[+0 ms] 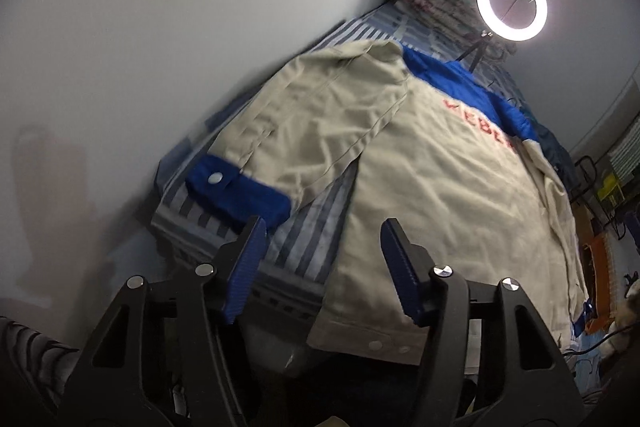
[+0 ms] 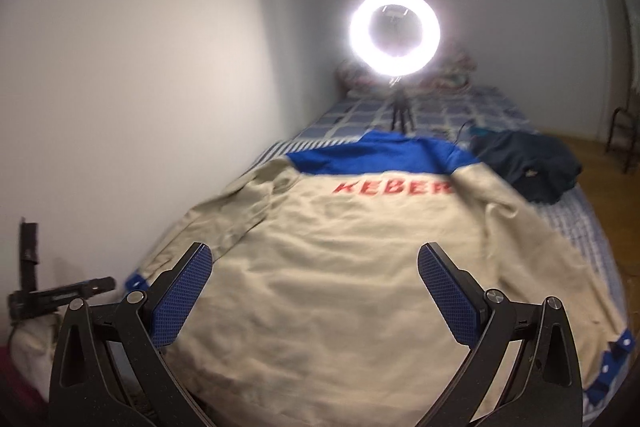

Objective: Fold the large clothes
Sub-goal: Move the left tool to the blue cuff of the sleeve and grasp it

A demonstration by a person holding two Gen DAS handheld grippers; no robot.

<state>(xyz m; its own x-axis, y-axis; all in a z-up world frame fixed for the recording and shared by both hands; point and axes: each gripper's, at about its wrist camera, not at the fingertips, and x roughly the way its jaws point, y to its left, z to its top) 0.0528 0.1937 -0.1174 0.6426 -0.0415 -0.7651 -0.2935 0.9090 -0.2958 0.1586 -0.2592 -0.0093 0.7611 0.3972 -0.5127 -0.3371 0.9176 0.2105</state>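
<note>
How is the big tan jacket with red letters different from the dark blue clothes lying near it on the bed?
The beige and blue work jacket is spread out flat, back up; the dark navy garment sits in a crumpled heap. The jacket covers much of the striped blue bedsheet; the navy garment takes up a small patch by the bed's right edge. The jacket shows red lettering; the navy one looks plain. Both lie on the bed, unheld.

Ring light (image 2: 395, 34) on bed (image 2: 448, 111), white wall (image 2: 160, 67).

Red capitals "KEBER" across upper back of beige jacket (image 2: 320, 267), below blue yoke, no other legible text
</note>
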